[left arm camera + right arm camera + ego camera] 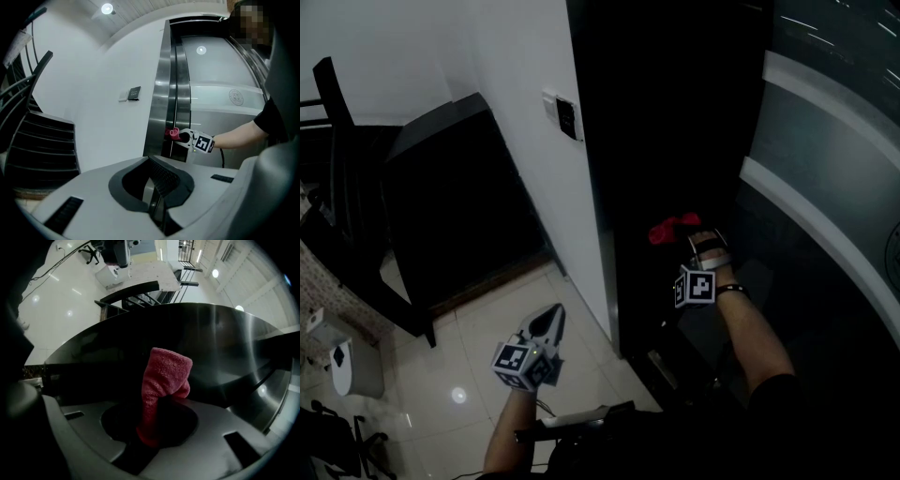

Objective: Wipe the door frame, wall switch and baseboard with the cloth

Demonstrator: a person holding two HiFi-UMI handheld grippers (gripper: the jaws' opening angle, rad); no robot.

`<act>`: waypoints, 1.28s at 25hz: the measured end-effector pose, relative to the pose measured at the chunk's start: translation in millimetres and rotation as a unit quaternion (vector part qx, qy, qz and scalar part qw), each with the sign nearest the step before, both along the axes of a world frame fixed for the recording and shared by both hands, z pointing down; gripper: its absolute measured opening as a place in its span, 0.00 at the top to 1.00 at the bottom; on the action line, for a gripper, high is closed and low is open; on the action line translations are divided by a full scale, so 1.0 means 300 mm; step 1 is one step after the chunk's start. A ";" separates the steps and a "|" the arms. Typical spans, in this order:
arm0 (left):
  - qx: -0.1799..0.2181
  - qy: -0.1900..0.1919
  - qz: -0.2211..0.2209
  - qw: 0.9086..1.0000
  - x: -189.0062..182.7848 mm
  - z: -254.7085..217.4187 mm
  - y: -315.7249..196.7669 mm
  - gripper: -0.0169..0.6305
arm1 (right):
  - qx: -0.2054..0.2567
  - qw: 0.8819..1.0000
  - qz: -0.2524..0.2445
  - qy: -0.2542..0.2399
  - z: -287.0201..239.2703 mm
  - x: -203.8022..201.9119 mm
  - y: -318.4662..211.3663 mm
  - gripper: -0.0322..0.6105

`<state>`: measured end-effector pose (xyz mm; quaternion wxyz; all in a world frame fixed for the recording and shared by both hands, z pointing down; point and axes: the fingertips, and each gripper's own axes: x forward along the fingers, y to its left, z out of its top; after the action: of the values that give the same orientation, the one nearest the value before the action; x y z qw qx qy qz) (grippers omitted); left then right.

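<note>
A red cloth [673,228] is bunched in my right gripper [688,236], which is shut on it. In the right gripper view the cloth [165,380] stands up from the jaws against the dark steel door frame [215,343]. The frame [614,187] runs down the middle of the head view. A small dark wall switch [566,117] sits on the white wall left of it, well above the cloth. My left gripper [553,315] hangs low over the tiled floor, shut and empty. From the left gripper view, its jaws [157,183] point toward the frame [169,93], the switch [134,93] and the cloth [172,133].
A dark chair [342,197] and a black cabinet [450,206] stand at the left. Pale floor tiles [478,347] lie below the left gripper. A white bin-like object [352,366] sits at the far left. A glossy door with a pale band [825,141] fills the right.
</note>
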<state>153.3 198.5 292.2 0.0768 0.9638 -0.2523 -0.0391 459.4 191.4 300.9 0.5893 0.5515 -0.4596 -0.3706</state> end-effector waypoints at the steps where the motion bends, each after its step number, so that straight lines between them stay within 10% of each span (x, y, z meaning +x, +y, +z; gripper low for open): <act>1: -0.002 -0.002 -0.001 1.000 -0.002 0.008 0.000 0.97 | -0.005 1.000 0.001 0.004 0.023 0.003 0.001 0.81; 32: -0.091 0.006 -0.005 0.996 0.033 0.188 0.020 0.97 | -0.106 0.989 0.045 -0.089 0.425 -0.031 0.016 0.81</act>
<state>163.3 204.3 348.5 0.1659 0.9512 -0.2591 -0.0225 450.0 196.3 428.4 0.6176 0.5366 -0.5214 -0.2423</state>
